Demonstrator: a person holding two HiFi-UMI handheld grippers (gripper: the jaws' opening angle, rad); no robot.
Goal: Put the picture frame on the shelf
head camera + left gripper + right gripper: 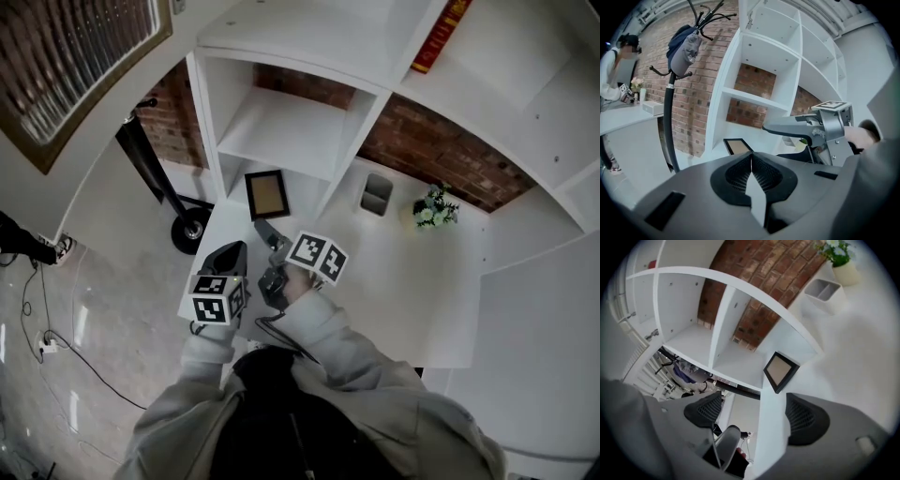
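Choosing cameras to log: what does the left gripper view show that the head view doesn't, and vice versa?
Left gripper view only: a person at a far table, a dark bag hung on the black coat stand. Head view only: a red book on an upper shelf, cables on the floor. Both: the black rectangular picture frame on the white desk, and the white shelf unit.

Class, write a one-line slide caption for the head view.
Left hand-held gripper and right hand-held gripper hang at a white desk, short of the frame beside the shelf.
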